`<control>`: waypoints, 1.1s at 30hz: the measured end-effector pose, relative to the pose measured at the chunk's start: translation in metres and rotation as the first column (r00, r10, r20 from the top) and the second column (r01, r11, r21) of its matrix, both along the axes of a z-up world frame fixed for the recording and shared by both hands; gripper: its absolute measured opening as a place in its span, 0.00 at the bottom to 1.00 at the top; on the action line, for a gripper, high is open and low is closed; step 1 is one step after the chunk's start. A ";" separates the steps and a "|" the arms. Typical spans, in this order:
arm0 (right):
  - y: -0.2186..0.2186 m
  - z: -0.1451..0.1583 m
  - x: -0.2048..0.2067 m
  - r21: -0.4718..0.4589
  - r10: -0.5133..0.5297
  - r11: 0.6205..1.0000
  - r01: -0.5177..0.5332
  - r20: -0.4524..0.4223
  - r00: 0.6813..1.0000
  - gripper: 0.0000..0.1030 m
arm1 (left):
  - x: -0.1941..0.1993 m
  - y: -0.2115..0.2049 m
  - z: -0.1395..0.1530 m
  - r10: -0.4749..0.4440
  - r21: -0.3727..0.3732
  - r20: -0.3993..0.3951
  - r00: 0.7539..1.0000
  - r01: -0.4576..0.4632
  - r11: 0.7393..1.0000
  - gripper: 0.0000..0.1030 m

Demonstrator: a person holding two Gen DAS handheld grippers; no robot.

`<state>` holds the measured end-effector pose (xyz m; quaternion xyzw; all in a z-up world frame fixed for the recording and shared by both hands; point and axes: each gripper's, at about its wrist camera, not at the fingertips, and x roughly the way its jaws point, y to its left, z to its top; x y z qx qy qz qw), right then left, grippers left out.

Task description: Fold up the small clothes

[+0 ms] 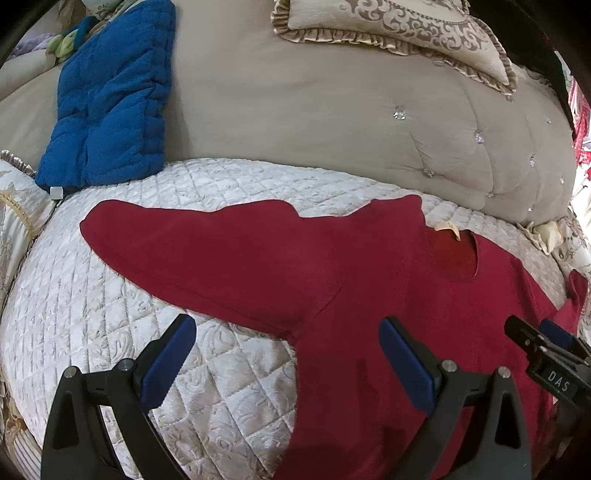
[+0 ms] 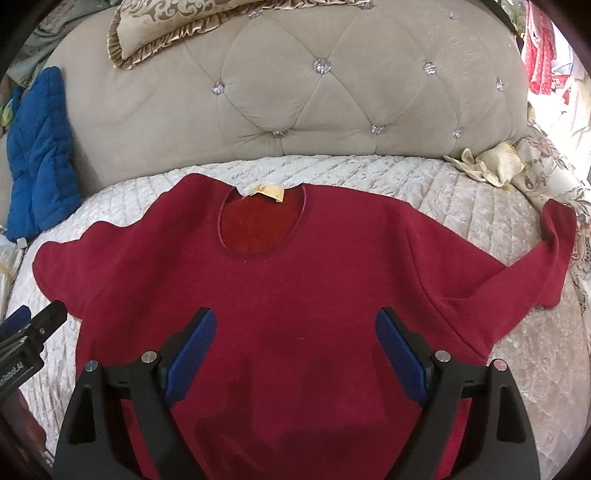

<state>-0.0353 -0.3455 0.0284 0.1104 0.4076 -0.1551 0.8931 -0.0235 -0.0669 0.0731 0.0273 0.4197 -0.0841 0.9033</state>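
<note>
A dark red sweater [image 2: 295, 280] lies flat, front up, on the quilted white seat cover [image 2: 461, 206], neck hole and tan label [image 2: 267, 192] toward the backrest, both sleeves spread outward. My right gripper [image 2: 295, 332] hovers open over the sweater's chest with nothing between its blue pads. My left gripper [image 1: 288, 339] is open above the sweater's left armpit, where the left sleeve [image 1: 192, 243] meets the body; its left finger is over the bare cover. The right gripper's tip [image 1: 532, 336] shows at the right edge of the left wrist view, and the left gripper's tip [image 2: 33, 325] at the left edge of the right wrist view.
A tufted beige backrest [image 2: 314, 103] rises behind the sweater. A blue quilted cushion [image 1: 110, 99] leans at the left. A ruffled patterned pillow [image 1: 399, 33] sits on top of the backrest. Crumpled cream cloth [image 2: 487, 162] lies at the seat's right end.
</note>
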 end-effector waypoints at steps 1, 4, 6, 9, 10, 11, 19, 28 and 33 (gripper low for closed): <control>0.001 -0.001 0.002 0.003 0.001 1.000 -0.001 -0.005 1.000 0.69 | 0.000 0.000 -0.001 0.001 0.001 -0.001 1.000 -0.001 1.000 0.98; 0.003 -0.004 0.005 0.010 0.003 1.000 -0.003 -0.011 1.000 0.69 | 0.001 0.001 -0.001 0.002 0.002 0.000 1.000 -0.002 1.000 0.98; 0.004 -0.004 0.007 0.011 0.005 1.000 -0.004 -0.010 1.000 0.69 | 0.002 0.002 -0.001 0.006 0.000 0.001 1.000 -0.006 1.000 0.98; 0.005 -0.004 0.008 0.010 0.008 1.000 -0.008 -0.009 1.000 0.68 | 0.004 0.004 -0.001 0.013 -0.001 0.000 1.000 -0.013 1.000 0.98; 0.005 -0.004 0.009 0.011 0.007 1.000 -0.006 -0.008 1.000 0.69 | 0.004 0.005 -0.001 0.015 -0.001 0.000 1.000 -0.015 1.000 0.98; 0.005 -0.005 0.010 0.013 0.005 1.000 -0.005 -0.008 1.000 0.69 | 0.005 0.006 0.000 0.018 -0.002 0.001 1.000 -0.018 1.000 0.98; 0.006 -0.009 0.014 0.026 0.000 1.000 0.000 -0.014 1.000 0.69 | 0.008 0.014 0.001 0.045 0.003 0.007 0.999 -0.045 0.999 0.98; 0.001 -0.014 0.014 0.043 -0.023 0.999 0.022 0.006 1.000 0.69 | 0.012 0.023 0.003 0.071 0.007 0.014 0.997 -0.071 0.997 0.98; 0.002 -0.021 0.018 0.049 -0.035 0.998 0.035 -0.002 0.999 0.69 | 0.014 0.024 0.002 0.071 0.009 0.014 0.997 -0.071 0.997 0.98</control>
